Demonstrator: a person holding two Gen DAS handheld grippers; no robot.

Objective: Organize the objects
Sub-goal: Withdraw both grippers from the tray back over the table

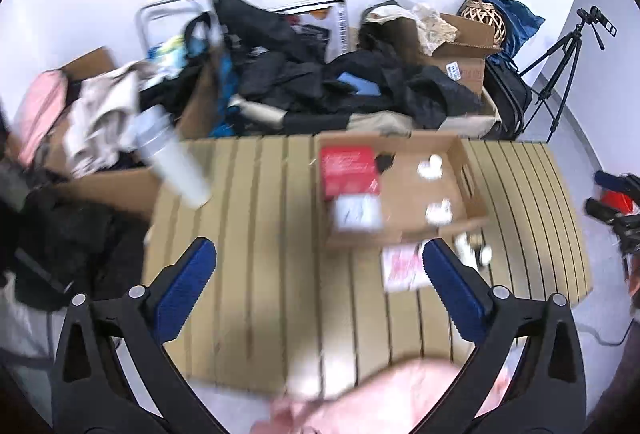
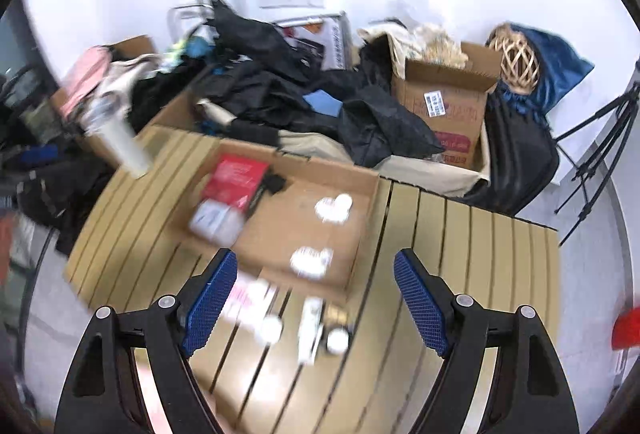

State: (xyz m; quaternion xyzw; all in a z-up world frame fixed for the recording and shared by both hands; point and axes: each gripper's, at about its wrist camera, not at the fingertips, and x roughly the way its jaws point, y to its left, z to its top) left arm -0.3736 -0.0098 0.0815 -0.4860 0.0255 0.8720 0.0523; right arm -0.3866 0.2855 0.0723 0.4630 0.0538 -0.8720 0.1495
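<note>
slatted table (image 2: 460, 254) | shallow cardboard box (image 2: 362, 230): red packet (image 2: 236, 177), white pieces (image 2: 332, 207) | both hand-held grippers spread, empty

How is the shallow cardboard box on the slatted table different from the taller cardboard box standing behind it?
The shallow box lies on the slatted table; the taller box stands beyond the table's far edge, among dark clothing. The shallow box has low walls and no raised flaps; the taller box has an open flap up. The shallow box holds a red packet and small white items; the taller box bears a white label and red print. Both are brown cardboard, open on top.
</note>
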